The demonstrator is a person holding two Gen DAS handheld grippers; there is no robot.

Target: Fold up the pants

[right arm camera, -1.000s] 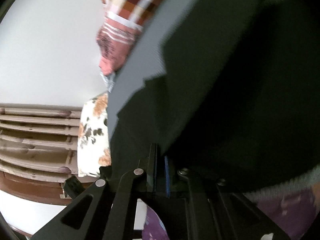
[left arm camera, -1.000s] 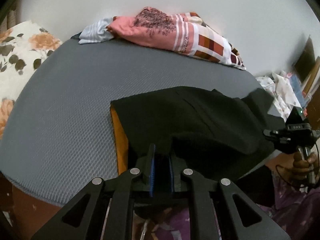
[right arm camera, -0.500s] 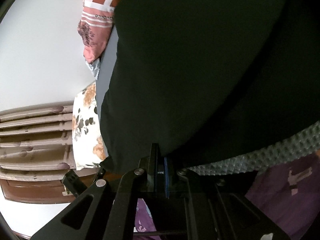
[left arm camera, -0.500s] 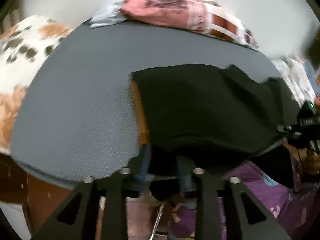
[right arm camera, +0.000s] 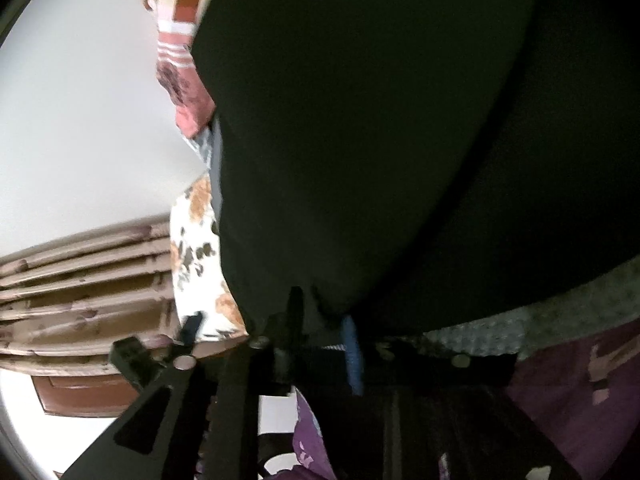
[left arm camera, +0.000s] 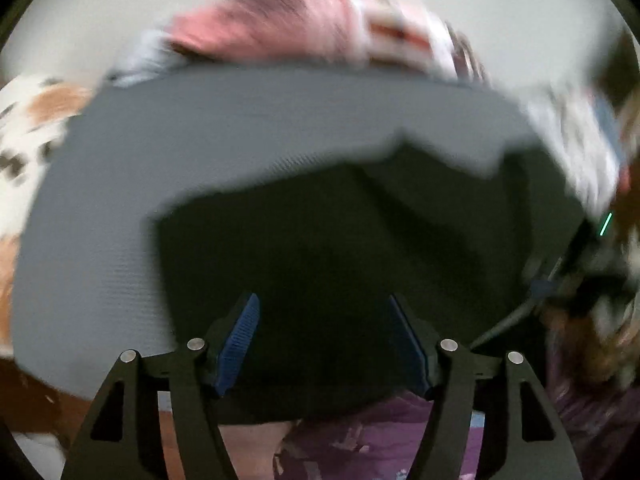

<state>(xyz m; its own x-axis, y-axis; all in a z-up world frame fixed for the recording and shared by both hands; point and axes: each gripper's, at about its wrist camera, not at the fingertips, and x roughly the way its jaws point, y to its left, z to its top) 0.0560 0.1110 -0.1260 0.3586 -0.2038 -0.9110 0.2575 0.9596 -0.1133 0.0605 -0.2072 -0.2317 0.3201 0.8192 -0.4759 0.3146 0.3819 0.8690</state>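
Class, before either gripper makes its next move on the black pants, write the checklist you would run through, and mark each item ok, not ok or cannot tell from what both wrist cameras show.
1. Black pants lie folded on the grey mat: ok.
2. Left gripper has let go, jaws opening wide: ok.
3. Right gripper is clear of the fabric: cannot tell; jaws opening, dark cloth between them.
4. Fold edges aligned: cannot tell, picture blurred.
5. Pink patterned cloth lies apart from the pants: ok.
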